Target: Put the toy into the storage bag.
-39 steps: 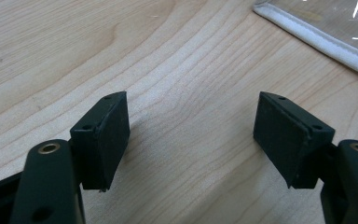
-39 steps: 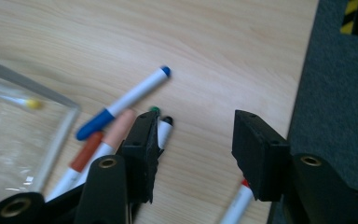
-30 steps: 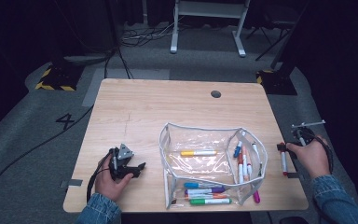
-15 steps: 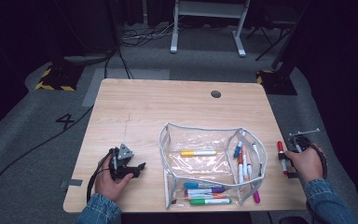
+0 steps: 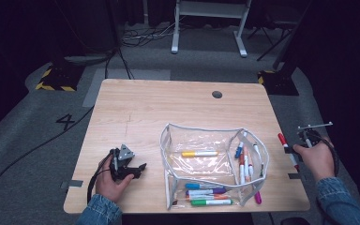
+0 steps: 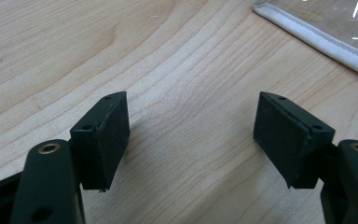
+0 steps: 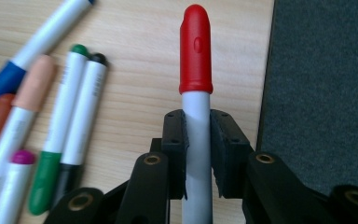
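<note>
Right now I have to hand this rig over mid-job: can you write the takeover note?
Right tongs: shut on the red-capped marker, over the table's right edge in the high view.
Left tongs: open, empty, low over bare wood left of the clear pouch.
Things: pouch lies open mid-table with a yellow marker and several others in or on it; a few lie at its near edge.
Done: red marker gripped.
Left: probably carry it to the pouch, then deal with the loose markers; steady the pouch with the left if needed.
</note>
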The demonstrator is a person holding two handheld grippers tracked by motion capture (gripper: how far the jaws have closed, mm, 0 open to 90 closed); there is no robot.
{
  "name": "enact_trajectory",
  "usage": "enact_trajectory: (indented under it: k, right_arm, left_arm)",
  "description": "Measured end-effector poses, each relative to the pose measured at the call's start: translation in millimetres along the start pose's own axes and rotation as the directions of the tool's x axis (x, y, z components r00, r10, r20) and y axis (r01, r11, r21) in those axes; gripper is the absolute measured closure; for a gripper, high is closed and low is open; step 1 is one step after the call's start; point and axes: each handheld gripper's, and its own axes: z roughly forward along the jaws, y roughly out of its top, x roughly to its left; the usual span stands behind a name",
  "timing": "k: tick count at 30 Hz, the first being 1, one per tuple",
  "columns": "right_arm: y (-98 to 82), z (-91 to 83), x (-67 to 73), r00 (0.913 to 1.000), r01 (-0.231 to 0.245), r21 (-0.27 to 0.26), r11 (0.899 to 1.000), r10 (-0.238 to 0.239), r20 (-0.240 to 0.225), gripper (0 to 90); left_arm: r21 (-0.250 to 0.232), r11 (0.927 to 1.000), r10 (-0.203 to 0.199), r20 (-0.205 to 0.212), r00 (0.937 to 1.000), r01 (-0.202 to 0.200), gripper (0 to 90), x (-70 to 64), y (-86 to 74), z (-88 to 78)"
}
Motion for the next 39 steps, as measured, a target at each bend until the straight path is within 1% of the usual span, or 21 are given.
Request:
enact_trajectory:
  k: [1, 2, 7, 8, 9, 14, 19, 20, 21, 22, 23, 24, 27, 28, 29, 34, 35, 36, 37, 38, 39]
  right_arm:
    - [3.7, -9.8, 4.9, 0.9997, 0.024, -0.012, 1.000, -0.024, -0.006, 77.2]
    - [3.7, -9.8, 4.9, 0.9997, 0.024, -0.012, 1.000, -0.024, -0.006, 77.2]
    - [14.7, -35.2, 19.4, 0.9960, 0.080, -0.053, 0.995, -0.082, -0.036, 77.1]
    - [19.4, -45.1, 26.2, 0.9926, 0.108, -0.065, 0.992, -0.111, -0.048, 77.1]
    - [19.4, -45.1, 26.2, 0.9926, 0.108, -0.065, 0.992, -0.111, -0.048, 77.1]
    - [29.9, -68.3, 46.8, 0.9809, 0.170, -0.094, 0.981, -0.177, -0.079, 77.1]
    - [38.1, -89.9, 72.3, 0.9622, 0.236, -0.124, 0.964, -0.249, -0.109, 77.1]
    - [39.5, -96.8, 84.1, 0.9518, 0.268, -0.133, 0.954, -0.284, -0.117, 77.2]
    - [39.9, -100.3, 90.3, 0.9466, 0.282, -0.137, 0.950, -0.299, -0.121, 77.1]
    - [39.9, -100.3, 90.3, 0.9466, 0.282, -0.137, 0.950, -0.299, -0.121, 77.1]
    - [40.4, -103.9, 96.2, 0.9395, 0.301, -0.145, 0.943, -0.319, -0.124, 77.1]
    - [40.7, -107.5, 102.6, 0.9346, 0.311, -0.150, 0.938, -0.331, -0.131, 77.2]
    - [41.5, -117.0, 121.4, 0.9116, 0.363, -0.163, 0.917, -0.386, -0.142, 77.1]
    - [42.0, -122.4, 134.0, 0.8931, 0.400, -0.169, 0.901, -0.424, -0.149, 77.2]
    - [42.0, -122.4, 134.0, 0.8931, 0.400, -0.169, 0.901, -0.424, -0.149, 77.1]
    - [42.9, -133.0, 164.7, 0.8485, 0.480, -0.175, 0.859, -0.506, -0.155, 77.1]
    - [42.7, -135.6, 175.9, 0.8298, 0.507, -0.173, 0.844, -0.533, -0.166, 77.1]
    - [42.7, -135.6, 175.9, 0.8298, 0.507, -0.173, 0.844, -0.533, -0.166, 77.1]
    - [42.3, -136.5, 180.3, 0.8246, 0.514, -0.171, 0.841, -0.539, -0.172, 77.1]
    - [41.9, -137.5, 186.9, 0.8112, 0.530, -0.175, 0.830, -0.556, -0.181, 77.1]
    - [41.3, -138.1, 192.4, 0.8008, 0.541, -0.177, 0.822, -0.568, -0.191, 77.1]
  left_arm:
    - [0.000, 1.0000, 0.000, 0.000, 1.0000, 0.000, 27.4, 0.0, 0.0, 0.0]
    - [0.000, 1.0000, 0.000, 0.000, 1.0000, 0.000, 27.4, 0.0, 0.0, 0.0]
    - [0.000, 1.0000, 0.000, 0.000, 1.0000, 0.000, 27.4, 0.0, 0.0, 0.0]
    - [0.000, 1.0000, 0.000, 0.000, 1.0000, 0.000, 27.4, 0.0, 0.0, 0.0]
    - [0.000, 1.0000, 0.000, 0.001, 1.0000, 0.000, 27.4, 0.0, 0.0, 0.0]
    - [0.000, 1.0000, 0.000, 0.001, 1.0000, 0.000, 27.4, 0.0, 0.0, 0.0]
    - [0.000, 1.0000, 0.000, 0.001, 1.0000, 0.000, 27.4, 0.0, 0.0, 0.0]
    - [0.000, 1.0000, 0.000, 0.001, 1.0000, 0.000, 27.4, 0.0, 0.0, 0.0]
    - [0.000, 1.0000, 0.000, 0.000, 1.0000, 0.000, 27.4, 0.0, 0.0, 0.0]
    - [0.000, 1.0000, 0.000, 0.001, 1.0000, 0.000, 27.4, 0.0, 0.0, 0.0]
    - [0.000, 1.0000, 0.000, 0.001, 1.0000, 0.000, 27.4, 0.0, 0.0, 0.0]
    - [0.000, 1.0000, 0.000, 0.000, 1.0000, 0.000, 27.4, 0.0, 0.0, 0.0]
    - [0.000, 1.0000, 0.000, 0.001, 1.0000, 0.000, 27.4, 0.0, 0.0, 0.0]
    - [0.000, 1.0000, -0.001, 0.001, 1.0000, 0.001, 27.4, 0.0, 0.0, 0.0]
    - [0.000, 1.0000, 0.000, 0.000, 1.0000, 0.000, 27.4, 0.0, 0.0, 0.0]
    - [0.000, 1.0000, 0.000, 0.001, 1.0000, 0.000, 27.4, 0.0, 0.0, 0.0]
    - [0.000, 1.0000, 0.000, 0.001, 1.0000, 0.000, 27.4, 0.0, 0.0, 0.0]
    - [0.000, 1.0000, 0.000, 0.000, 1.0000, 0.000, 27.4, 0.0, 0.0, 0.0]
    - [0.001, 1.0000, -0.003, 0.000, 1.0000, 0.003, 27.4, -0.2, -0.1, -0.1]
    - [0.001, 1.0000, -0.002, 0.003, 1.0000, 0.002, 27.4, -0.1, -0.1, 0.0]
    - [0.001, 1.0000, -0.001, 0.001, 1.0000, 0.001, 27.4, -0.1, 0.0, -0.1]
